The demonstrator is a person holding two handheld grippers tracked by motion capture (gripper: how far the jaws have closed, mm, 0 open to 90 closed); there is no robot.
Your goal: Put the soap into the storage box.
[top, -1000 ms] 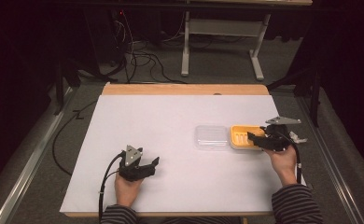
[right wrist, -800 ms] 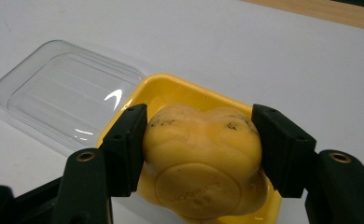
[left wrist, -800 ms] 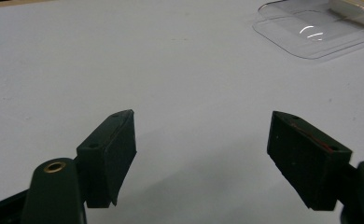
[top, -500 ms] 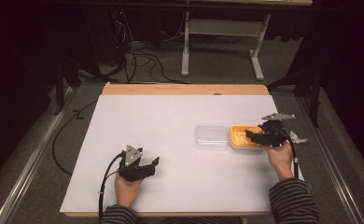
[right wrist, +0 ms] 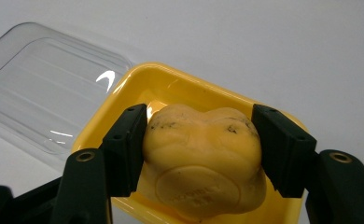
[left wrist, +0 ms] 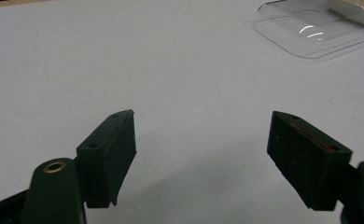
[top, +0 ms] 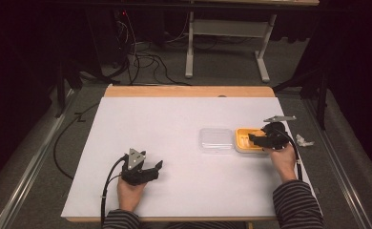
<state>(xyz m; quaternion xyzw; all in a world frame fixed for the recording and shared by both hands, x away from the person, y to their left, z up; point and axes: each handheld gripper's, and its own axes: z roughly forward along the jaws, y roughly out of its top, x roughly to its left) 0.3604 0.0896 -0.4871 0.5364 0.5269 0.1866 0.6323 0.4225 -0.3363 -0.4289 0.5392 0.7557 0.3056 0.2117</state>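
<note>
Soap bar (right wrist: 203,158), pale yellow and lumpy, sits in the yellow plastic dish (right wrist: 171,88) beside its clear lid (top: 216,140). Left gripper (top: 146,170) idles wide open; right gripper (right wrist: 199,140) is clamped on it, barely shifted since a second ago (lift looks next).

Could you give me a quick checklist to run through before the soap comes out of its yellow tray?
1. Right gripper shut on the soap, a pad on each side: ok.
2. Grip centred on the soap: ok, as far as the right gripper view shows.
3. Soap already off the tray floor: cannot tell.
4. Clear lid lies open beside the tray, out of the way: ok.
5. Left gripper open, nothing between its jaws, well apart from the tray: ok.
6. Tray held down for the lift: not ok, nothing steadies it.
</note>
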